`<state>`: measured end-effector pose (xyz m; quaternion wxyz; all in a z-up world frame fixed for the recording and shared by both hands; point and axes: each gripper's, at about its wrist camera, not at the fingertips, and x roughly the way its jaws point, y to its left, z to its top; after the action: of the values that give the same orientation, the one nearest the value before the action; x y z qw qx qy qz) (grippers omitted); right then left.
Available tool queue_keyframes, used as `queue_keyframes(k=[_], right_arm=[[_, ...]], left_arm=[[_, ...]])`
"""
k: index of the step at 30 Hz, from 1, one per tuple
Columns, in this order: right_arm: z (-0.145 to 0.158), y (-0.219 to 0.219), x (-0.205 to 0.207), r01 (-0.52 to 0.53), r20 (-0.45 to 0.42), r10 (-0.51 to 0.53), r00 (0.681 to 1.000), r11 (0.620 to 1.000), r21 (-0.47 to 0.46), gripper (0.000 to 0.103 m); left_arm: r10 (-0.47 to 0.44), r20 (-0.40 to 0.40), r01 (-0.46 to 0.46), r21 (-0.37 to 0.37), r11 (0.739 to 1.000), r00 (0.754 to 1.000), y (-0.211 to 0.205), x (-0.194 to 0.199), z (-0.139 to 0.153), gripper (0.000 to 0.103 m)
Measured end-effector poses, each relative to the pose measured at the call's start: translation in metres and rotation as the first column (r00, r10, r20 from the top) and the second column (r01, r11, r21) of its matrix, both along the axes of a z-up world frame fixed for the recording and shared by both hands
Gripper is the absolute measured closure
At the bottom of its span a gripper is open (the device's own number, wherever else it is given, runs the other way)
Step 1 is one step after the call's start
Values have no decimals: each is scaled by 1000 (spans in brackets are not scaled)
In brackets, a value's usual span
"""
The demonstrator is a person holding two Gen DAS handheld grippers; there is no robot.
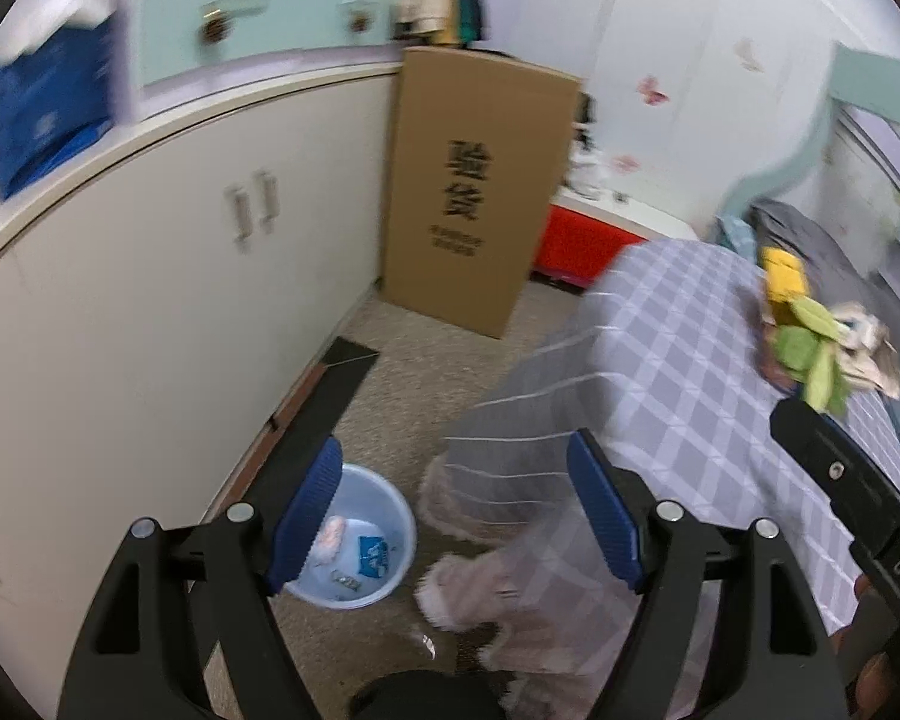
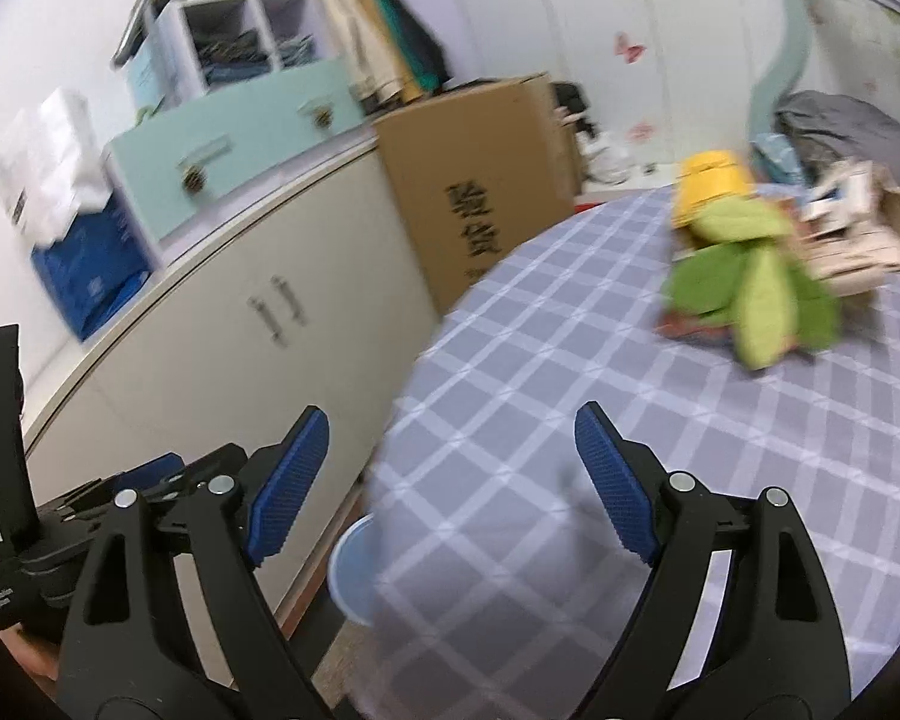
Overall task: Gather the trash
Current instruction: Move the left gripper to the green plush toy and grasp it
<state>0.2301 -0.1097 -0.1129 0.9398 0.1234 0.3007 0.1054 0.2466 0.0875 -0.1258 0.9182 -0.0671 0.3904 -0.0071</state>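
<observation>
On the floor between the white cabinet [image 1: 150, 312] and the checked bed [image 1: 690, 372], the blue basin [image 1: 384, 534] with its scraps of trash [image 1: 371, 555] sat below your left gripper [image 1: 459, 516], partly behind its left pad. Both it and your right gripper [image 2: 450, 480] were spread wide, holding nothing.

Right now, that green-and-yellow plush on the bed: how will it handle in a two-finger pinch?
The plush looks soft and floppy, its limbs splayed flat, so it would probably sag. Likely light. Fabric should not slip on the ribbed pads. Blur hides detail.
</observation>
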Motion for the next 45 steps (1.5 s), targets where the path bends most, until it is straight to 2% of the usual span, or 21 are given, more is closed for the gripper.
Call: queue_keyframes(k=[5,9,12,17,21,24,27,31,35,37,40,41,42,45], right_arm=[[10,-69,-8,111,21,-111,994,994,-3,18],[12,-124,-10,213,28,-213,977,977,-1,18],[10,-161,-10,273,23,-273,962,962,19,16],[-1,-207,-5,335,-20,-334,942,941,50,15],[-5,-226,1,352,-35,-350,936,933,72,14],[0,-233,3,371,-7,-371,929,927,62,13],[1,-240,3,389,23,-392,920,918,70,13],[0,-245,0,406,61,-410,910,911,69,12],[-3,-249,3,393,43,-398,917,916,83,12],[-3,-250,3,393,43,-398,916,915,87,12],[-3,-250,3,392,41,-396,917,916,90,12],[-3,-250,4,392,38,-396,917,916,91,12],[-3,-250,4,394,35,-398,917,915,90,12],[-4,-252,5,402,35,-407,913,911,89,12]], left_arm=[[-150,24,149,22,989,988,-73,7,19,23],[-259,40,256,64,964,965,-135,18,29,22],[-300,58,296,63,953,952,-171,30,31,20],[-348,34,346,48,937,937,-214,55,23,19],[-373,30,371,58,927,928,-245,71,21,19],[-385,41,383,44,923,922,-262,80,21,19],[-393,43,390,66,919,919,-280,91,16,19],[-375,13,373,77,925,927,-293,110,5,19],[-356,22,353,73,933,934,-298,117,3,20],[-366,32,361,103,927,930,-303,118,3,29],[-381,17,377,115,919,924,-305,120,0,51],[-381,10,378,106,920,924,-304,121,-1,65],[-383,1,381,93,920,924,-303,122,-2,75],[-380,23,378,66,923,925,-295,116,3,82]])
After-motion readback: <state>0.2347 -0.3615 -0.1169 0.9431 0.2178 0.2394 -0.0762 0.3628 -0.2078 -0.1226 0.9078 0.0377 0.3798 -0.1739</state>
